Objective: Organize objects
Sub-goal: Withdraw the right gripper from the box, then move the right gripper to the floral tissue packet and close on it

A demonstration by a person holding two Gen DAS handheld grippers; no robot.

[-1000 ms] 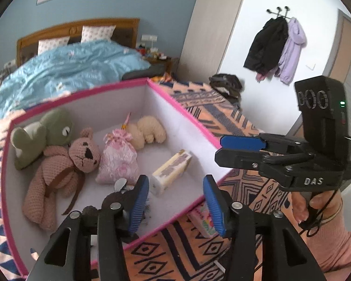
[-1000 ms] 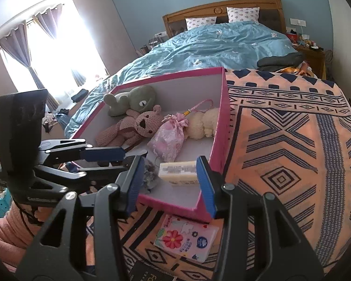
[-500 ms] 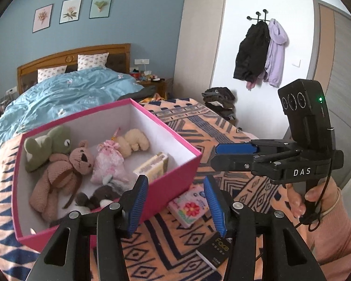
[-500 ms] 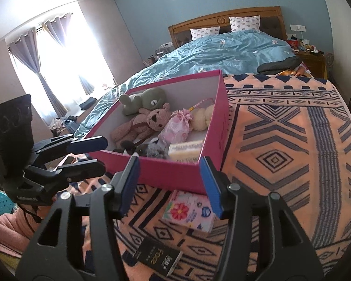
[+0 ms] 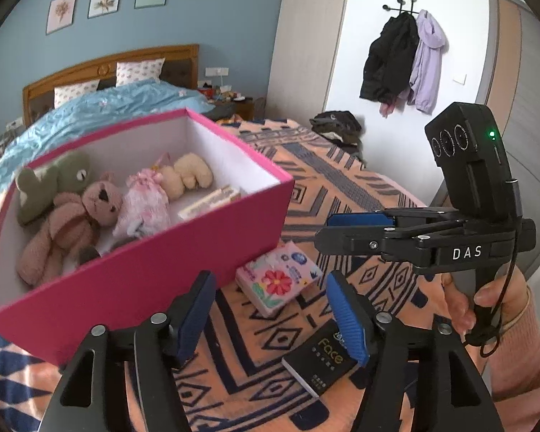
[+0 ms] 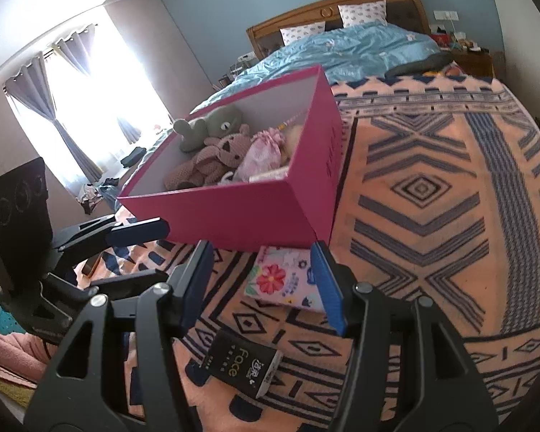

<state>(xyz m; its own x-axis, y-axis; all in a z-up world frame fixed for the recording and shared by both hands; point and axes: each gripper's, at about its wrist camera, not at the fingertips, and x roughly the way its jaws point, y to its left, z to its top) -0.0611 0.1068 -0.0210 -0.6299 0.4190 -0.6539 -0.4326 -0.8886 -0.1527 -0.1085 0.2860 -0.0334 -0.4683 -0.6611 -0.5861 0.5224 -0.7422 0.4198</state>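
Black plastic jaws with blue ribbed pads frame both views: the left gripper (image 5: 270,309) has just been opening and stands released with nothing between its pads, and the right gripper (image 6: 261,280) is likewise parted and empty. Just beyond them, on the orange blanket with navy geometric patterning (image 6: 432,223), lie a small black "Face" packet (image 6: 243,361) and a flat pink floral tissue pack (image 6: 288,277). Farther off sits the open magenta cardboard box (image 5: 154,270) holding a brown crocheted teddy bear (image 5: 68,223) and other soft toys.
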